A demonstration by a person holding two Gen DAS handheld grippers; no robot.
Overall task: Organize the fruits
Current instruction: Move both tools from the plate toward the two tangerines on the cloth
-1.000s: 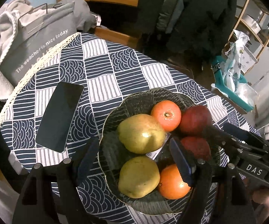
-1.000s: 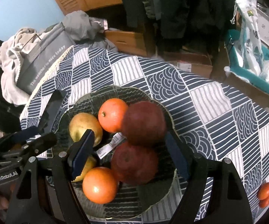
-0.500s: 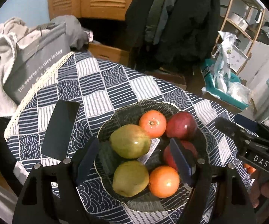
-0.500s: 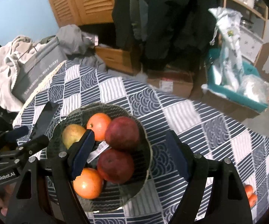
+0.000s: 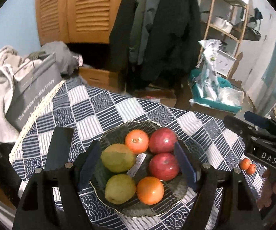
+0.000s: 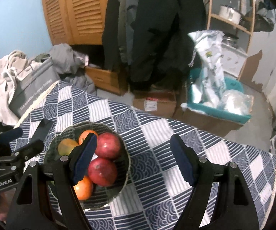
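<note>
The desk is covered by a navy-and-white patchwork cloth with wave and stripe squares; behind it stand louvred wooden doors, hanging dark coats and a wooden shelf rack.

Left wrist view only: both pears, a white label slip lying among the fruit, a dark phone lying flat on the cloth left of the plate, and two small orange fruits on the cloth well apart from the plate, at right. The right hand-held gripper appears at the right edge, body marked "DAS".

Right wrist view only: the desk's bare right half and the left hand-held gripper at the left edge, marked "GenRobot.AI".

The plate is dark glass with a scalloped, light-edged rim. It carries two yellow-green pears, two oranges and two red apples, packed close together. In the right wrist view the plate lies at lower left, partly hidden by a finger.

A grey bag at the desk's far left corner reads "The weather is nice today".

Both hand-held grippers stand with jaws wide apart and hold nothing; each hangs above the desk, clear of the fruit.
</note>
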